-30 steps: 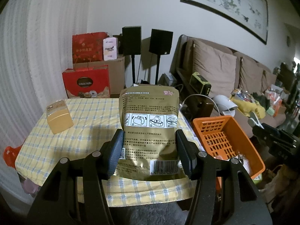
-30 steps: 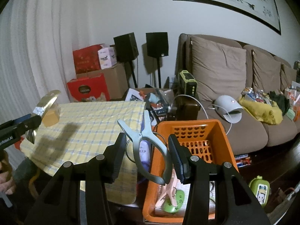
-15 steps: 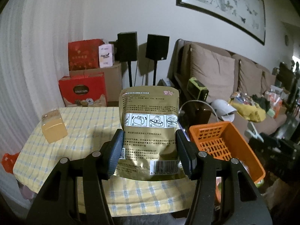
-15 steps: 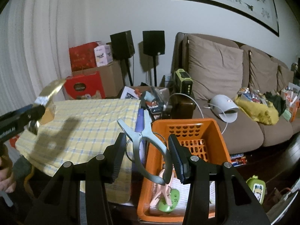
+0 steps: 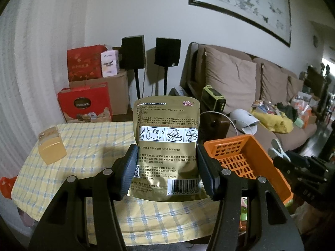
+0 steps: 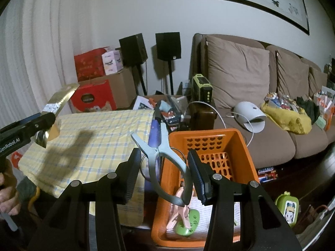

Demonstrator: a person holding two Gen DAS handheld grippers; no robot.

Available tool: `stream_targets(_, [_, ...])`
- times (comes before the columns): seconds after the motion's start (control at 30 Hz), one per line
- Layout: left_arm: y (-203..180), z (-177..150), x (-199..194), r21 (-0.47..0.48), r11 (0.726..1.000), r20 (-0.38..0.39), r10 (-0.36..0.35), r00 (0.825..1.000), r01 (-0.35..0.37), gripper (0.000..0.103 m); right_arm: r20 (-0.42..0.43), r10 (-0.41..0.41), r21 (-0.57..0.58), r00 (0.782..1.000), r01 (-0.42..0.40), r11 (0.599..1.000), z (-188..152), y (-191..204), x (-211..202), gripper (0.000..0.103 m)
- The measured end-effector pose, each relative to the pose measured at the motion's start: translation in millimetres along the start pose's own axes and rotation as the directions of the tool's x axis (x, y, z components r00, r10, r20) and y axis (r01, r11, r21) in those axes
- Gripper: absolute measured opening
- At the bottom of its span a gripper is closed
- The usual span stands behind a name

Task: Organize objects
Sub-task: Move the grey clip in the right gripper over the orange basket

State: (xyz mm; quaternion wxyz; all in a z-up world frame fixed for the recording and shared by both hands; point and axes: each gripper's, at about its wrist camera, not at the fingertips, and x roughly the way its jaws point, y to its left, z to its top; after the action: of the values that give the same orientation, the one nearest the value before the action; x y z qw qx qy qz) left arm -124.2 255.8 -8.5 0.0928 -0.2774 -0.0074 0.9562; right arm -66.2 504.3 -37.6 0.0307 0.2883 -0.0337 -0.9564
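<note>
Left claw point(image 5: 166, 169) clamped on gold pouch point(image 5: 166, 146), held upright above checked tablecloth point(image 5: 88, 144); yellow box point(image 5: 51, 148) beyond, left. Right claw point(image 6: 163, 174) holds grey clip point(image 6: 162, 156) against its right pad, basket point(image 6: 247, 156) just beyond. Only the right view shows pink clip point(image 6: 181, 211) in basket and pouch edge-on point(image 6: 59, 101).

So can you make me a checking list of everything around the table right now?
Surface: table under a yellow checked cloth.
Job's things: gold pouch and grey clip, both held; orange basket beside the table.
Clutter: small tan box on the cloth.
Grippers: left hand-held gripper shut on the pouch; right hand-held gripper shut on the clip.
Cables: white cable near the sofa.
Surroundings: brown sofa, two black speakers, red boxes.
</note>
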Motion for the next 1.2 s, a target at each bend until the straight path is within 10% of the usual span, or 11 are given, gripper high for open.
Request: stream_targets(1.2, [-55.6,-10.8,30.9,0.078,0.993,-0.092,-0.077,0.993,0.084,0.052,-0.025,-0.069,0.13,0.997,0.071,0.989,-2.9,-60.5,1.2,0.047])
